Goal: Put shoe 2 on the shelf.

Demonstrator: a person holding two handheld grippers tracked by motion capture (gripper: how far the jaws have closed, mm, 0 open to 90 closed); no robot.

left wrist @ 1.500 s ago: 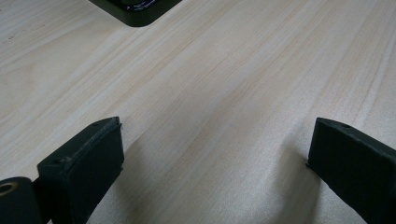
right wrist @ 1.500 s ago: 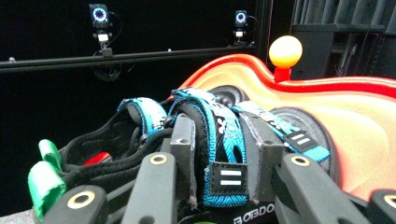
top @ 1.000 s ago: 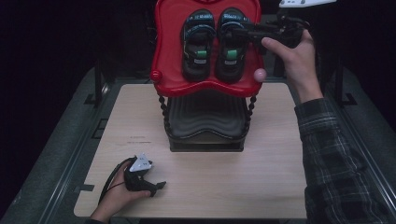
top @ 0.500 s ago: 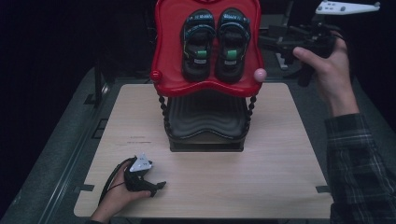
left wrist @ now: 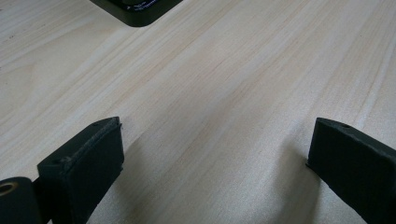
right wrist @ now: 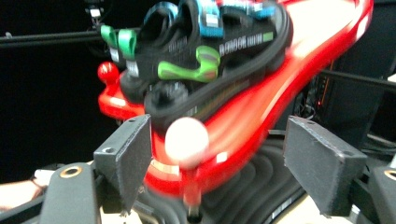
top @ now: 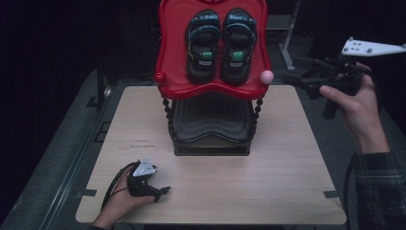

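Observation:
A pair of black sandals, the left one (top: 203,45) and the right one (top: 238,45), with blue and green straps, lies side by side on a red tray (top: 167,57) that tops a black rack (top: 210,124). My right gripper (top: 293,79) hangs in the air right of the tray and points at its pink corner knob (top: 266,75). Its jaws have just been opening and hold nothing. In the right gripper view the sandals (right wrist: 205,51) and the knob (right wrist: 186,140) lie beyond my open right gripper (right wrist: 217,135). My left gripper (top: 160,191) rests open on the table, with bare wood showing at the left gripper (left wrist: 215,135).
The wooden table (top: 287,158) has free room in front of and beside the rack. A red knob (top: 160,77) marks the tray's left corner. A corner of the rack's black base (left wrist: 140,11) shows in the left gripper view. Dark floor surrounds the table.
My right gripper has drawn away from the right sandal, moving right and down off the tray, and its jaws stand wider. The left gripper has stayed put.

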